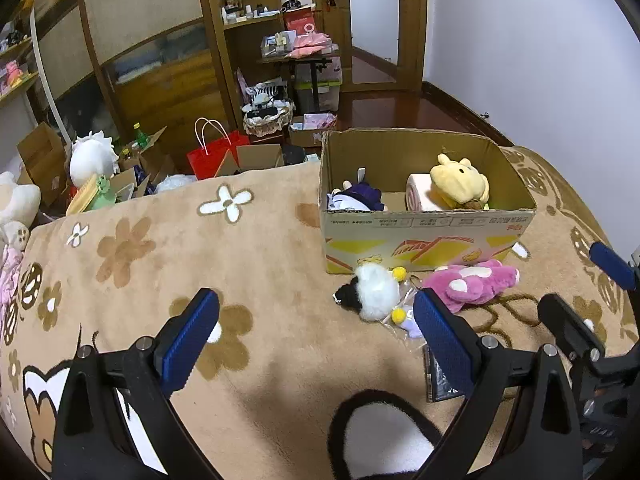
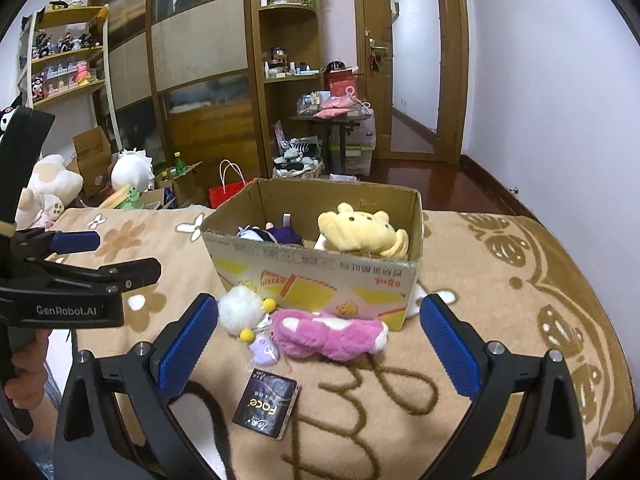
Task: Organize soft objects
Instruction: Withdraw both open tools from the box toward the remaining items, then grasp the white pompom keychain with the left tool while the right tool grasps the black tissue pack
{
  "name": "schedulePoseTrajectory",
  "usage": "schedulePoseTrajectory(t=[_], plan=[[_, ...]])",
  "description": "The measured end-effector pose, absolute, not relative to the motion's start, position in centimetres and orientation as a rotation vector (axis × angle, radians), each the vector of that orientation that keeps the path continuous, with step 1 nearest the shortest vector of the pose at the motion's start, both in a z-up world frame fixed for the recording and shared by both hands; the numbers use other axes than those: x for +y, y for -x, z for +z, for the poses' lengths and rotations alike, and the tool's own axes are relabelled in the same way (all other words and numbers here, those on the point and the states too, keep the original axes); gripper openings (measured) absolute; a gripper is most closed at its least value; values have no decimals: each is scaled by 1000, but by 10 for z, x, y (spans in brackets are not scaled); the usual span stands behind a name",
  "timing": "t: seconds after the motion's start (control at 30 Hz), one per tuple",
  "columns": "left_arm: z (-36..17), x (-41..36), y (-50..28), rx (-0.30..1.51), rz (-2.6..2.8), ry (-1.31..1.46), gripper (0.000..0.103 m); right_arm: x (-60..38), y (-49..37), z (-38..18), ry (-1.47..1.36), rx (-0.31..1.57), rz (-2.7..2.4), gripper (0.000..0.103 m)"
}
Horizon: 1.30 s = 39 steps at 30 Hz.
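A cardboard box (image 1: pixel 424 236) (image 2: pixel 320 280) stands on the tan blanket and holds a yellow plush (image 1: pixel 460 184) (image 2: pixel 360 228), a purple doll (image 1: pixel 356 198) (image 2: pixel 268 234) and a pink-and-white roll (image 1: pixel 418 196). In front of it lie a pink plush (image 1: pixel 474 284) (image 2: pixel 328 334), a white fluffy plush (image 1: pixel 374 292) (image 2: pixel 240 312) and a small lilac charm (image 2: pixel 262 350). My left gripper (image 1: pixel 316 328) is open and empty, left of these. My right gripper (image 2: pixel 320 340) is open, its fingers either side of the pink plush, short of it.
A dark packet (image 2: pixel 266 404) lies on the blanket near the right gripper. A black-rimmed white soft piece (image 1: pixel 380 432) lies under the left gripper. Beyond the bed edge are boxes, a red bag (image 1: pixel 212 156), large plushes (image 2: pixel 132 172) and shelves.
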State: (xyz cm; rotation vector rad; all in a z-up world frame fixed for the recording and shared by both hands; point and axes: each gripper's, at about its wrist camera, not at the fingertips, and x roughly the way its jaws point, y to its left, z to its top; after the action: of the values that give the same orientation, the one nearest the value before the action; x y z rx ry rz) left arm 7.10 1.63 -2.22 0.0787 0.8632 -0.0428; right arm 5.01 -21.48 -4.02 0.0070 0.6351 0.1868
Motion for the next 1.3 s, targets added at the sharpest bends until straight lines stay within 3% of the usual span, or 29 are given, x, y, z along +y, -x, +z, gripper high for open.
schedulePoseTrajectory(t=[0.83,0.93,1.13,1.3], plan=[[-82,4,-131,1058,-103,-84,97,-193,-78,-112,-4,832,237,102],[-90,1,-138,1081,-110,-91,97,-191,-84,-121,-19,867,258,95],[-108,-1,-152,1132,-123,-82,97,-188,-92,-135,-47,912,288,94],[-123,-1,-163,1176,-147,-56,97,-179,-96,-154,-44,984,315,81]])
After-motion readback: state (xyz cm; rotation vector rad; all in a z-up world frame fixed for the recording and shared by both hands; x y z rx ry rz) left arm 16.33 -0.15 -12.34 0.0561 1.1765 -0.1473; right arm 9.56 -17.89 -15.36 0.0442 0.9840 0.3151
